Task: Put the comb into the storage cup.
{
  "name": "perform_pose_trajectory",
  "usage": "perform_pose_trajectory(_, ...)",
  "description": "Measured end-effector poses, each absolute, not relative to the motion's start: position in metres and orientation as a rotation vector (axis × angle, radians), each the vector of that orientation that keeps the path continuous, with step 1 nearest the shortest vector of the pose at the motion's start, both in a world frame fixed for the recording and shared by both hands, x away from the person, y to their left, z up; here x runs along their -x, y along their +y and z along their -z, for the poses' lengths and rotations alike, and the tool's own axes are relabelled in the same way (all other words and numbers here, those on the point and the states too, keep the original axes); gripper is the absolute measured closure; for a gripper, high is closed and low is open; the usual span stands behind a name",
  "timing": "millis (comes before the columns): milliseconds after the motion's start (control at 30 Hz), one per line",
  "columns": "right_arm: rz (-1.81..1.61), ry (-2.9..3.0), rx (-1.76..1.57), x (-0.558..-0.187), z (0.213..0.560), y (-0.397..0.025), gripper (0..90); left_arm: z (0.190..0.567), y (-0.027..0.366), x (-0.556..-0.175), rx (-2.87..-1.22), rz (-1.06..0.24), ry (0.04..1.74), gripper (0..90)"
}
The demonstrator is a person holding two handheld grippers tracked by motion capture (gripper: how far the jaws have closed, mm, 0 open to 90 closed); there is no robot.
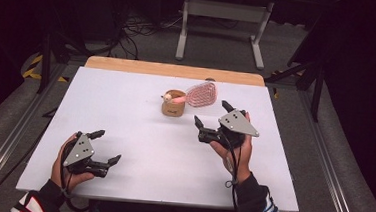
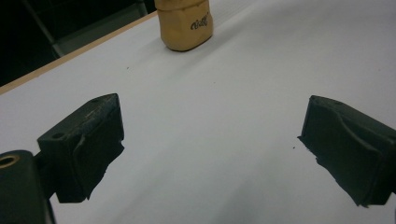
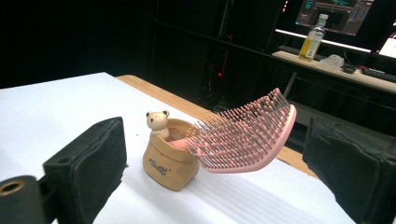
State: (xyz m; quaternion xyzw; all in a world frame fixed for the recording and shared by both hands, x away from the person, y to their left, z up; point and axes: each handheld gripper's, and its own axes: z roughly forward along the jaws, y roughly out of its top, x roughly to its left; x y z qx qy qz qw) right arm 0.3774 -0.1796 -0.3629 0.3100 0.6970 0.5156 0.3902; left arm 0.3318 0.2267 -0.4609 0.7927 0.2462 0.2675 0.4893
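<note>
A small tan holder [image 1: 172,106] shaped like a bag, with a little bear figure [image 3: 158,122] on its rim, stands at the middle back of the white table [image 1: 138,147]. A pink hairbrush [image 1: 201,94] rests with its handle in the holder and its bristled head [image 3: 245,133] sticking out to the right. My right gripper [image 1: 214,115] is open, a short way to the right of the holder and apart from it. My left gripper [image 1: 107,147] is open near the front left, nothing between its fingers. The holder [image 2: 184,23] lies far ahead of it.
A wooden strip [image 1: 173,70] runs along the table's far edge. Beyond it stand a white desk frame [image 1: 222,18] and cables on the floor. A bottle [image 3: 316,43] and monitors sit on a desk in the dark background.
</note>
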Motion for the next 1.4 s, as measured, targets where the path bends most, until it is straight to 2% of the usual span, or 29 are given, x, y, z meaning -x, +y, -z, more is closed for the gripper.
perform_pose_trajectory(1400,-1.269,1.787,-0.654,-0.358,0.377,-0.182,6.7,0.461,0.226,-0.332,-1.928,-0.649,0.598,6.8)
